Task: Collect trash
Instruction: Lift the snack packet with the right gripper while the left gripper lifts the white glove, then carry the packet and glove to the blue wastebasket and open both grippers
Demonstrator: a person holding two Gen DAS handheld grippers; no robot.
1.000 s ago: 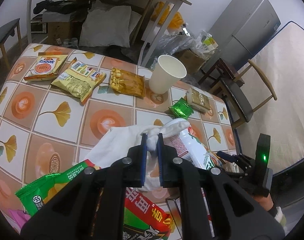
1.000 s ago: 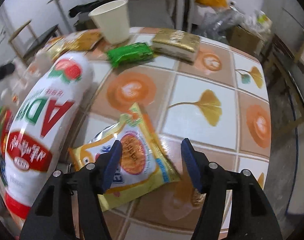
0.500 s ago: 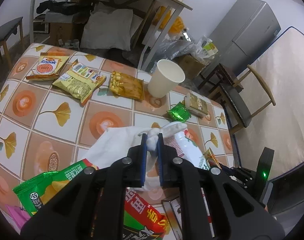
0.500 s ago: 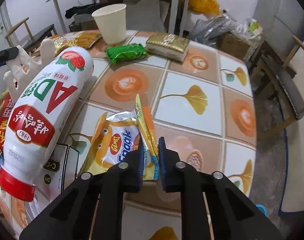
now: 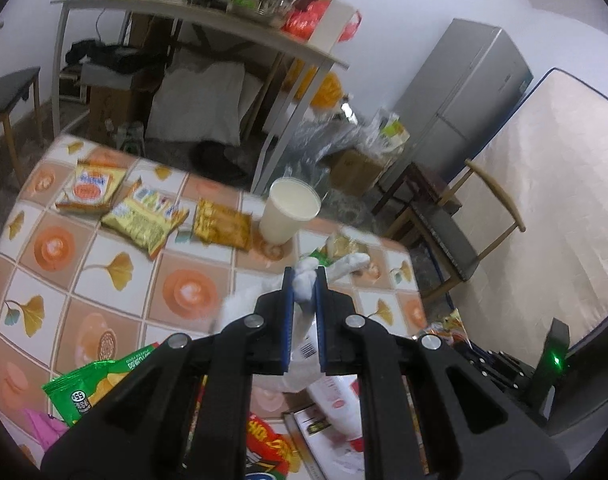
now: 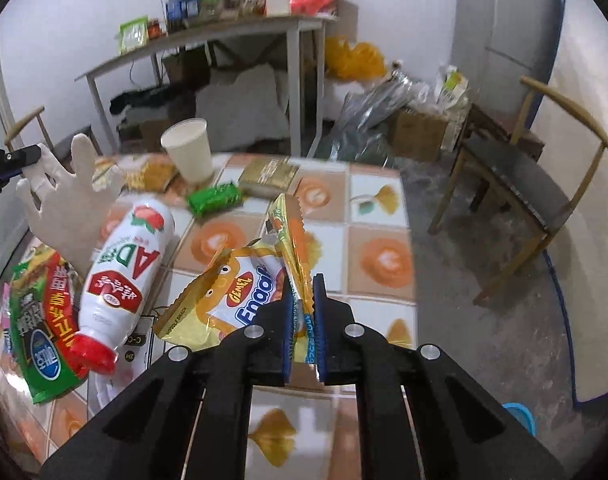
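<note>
While both tongs are clamped, pickup is in hand: right gripper point(image 6: 302, 312), tilted downward, has just closed on the yellow snack wrapper point(image 6: 240, 300) at lower centre; left gripper point(image 5: 303, 300) pinches a white glove point(image 5: 304, 280). Next: carry both to a bin, unseen. Paper cup point(image 6: 188, 154) stands beyond.

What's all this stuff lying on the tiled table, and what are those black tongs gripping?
White paper cup: one, table's far side.
White plastic bottle with red cap: one, lying near left.
Green candy wrapper: one, beside the cup.
Gold packet: one, right of the cup.
Yellow snack packet: one, in right hand-held gripper.
White glove: one, pinched by left hand-held gripper.
</note>
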